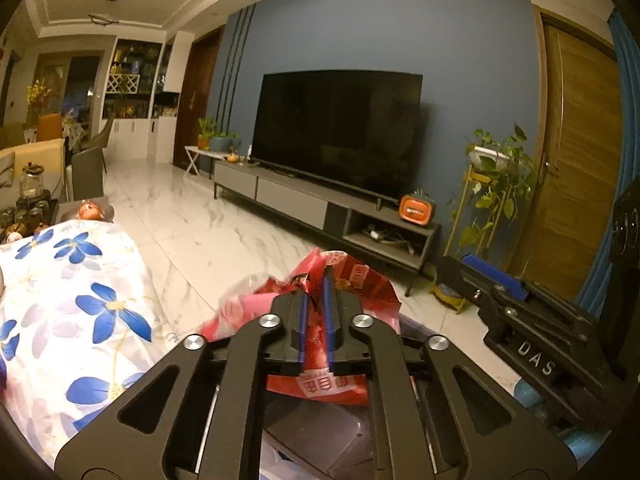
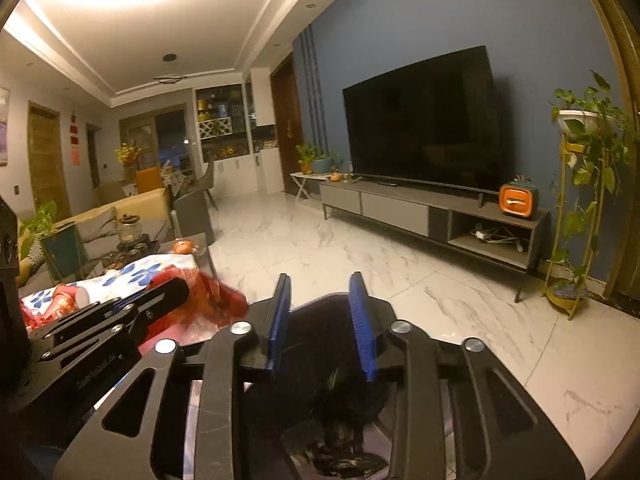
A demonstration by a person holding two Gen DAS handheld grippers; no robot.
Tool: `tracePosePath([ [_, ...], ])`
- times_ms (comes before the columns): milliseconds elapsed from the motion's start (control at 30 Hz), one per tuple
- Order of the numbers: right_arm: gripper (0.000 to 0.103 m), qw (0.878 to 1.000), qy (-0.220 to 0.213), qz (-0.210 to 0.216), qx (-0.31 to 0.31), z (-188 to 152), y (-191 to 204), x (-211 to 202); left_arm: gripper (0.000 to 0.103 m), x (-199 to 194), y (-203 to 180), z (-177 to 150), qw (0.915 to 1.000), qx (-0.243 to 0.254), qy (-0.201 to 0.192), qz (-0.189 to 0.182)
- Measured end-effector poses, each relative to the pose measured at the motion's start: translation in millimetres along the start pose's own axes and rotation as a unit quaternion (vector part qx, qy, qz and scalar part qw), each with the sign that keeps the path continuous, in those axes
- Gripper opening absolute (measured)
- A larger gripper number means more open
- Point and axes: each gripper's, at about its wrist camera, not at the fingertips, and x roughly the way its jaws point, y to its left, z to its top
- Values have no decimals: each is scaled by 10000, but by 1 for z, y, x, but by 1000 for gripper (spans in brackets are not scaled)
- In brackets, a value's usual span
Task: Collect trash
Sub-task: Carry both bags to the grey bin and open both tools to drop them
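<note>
Left wrist: red bag (image 1: 360,280) (pinched)

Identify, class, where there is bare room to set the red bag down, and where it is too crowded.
Free: the marble floor between the TV cabinet and the floral-cloth table. Crowded: the table's far end, with jars and an orange ornament. The left tool grips the red bag; the right tool is open.

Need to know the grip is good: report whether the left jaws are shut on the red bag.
Shut: left gripper pinches the crumpled red bag.
</note>
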Motion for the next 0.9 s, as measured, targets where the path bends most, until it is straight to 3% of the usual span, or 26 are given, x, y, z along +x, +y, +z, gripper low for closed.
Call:
tracePosePath([
  [33, 44, 10000, -9, -21, 46, 0, -4, 0, 17, 2, 0, -1, 10000, 10, 23, -12],
  [100, 51, 9999, -22, -96, 94, 0, -7, -3, 41, 3, 1, -2, 10000, -18, 42, -3],
  [167, 61, 9998, -43, -168, 114, -1, -10, -6, 54, 2, 3, -3, 10000, -74, 19, 13],
  [300, 79, 9995, -92, -258, 136, -3, -11, -15, 74, -5, 7, -5, 9996, -179, -52, 207],
  [367, 81, 9995, -92, -274, 124, -3, -12, -17, 80, -11, 11, -6, 9991, -254, -84, 324],
  [667, 88, 9998, -89, -175, -34, -8, 7, -29, 95, -57, 30, -11, 9916, -330, -268, 1220],
  [900, 89, 9999, -93, 50, -110, -10, 27, -37, 97, -98, 42, -14, 9818, -372, -363, 1827],
])
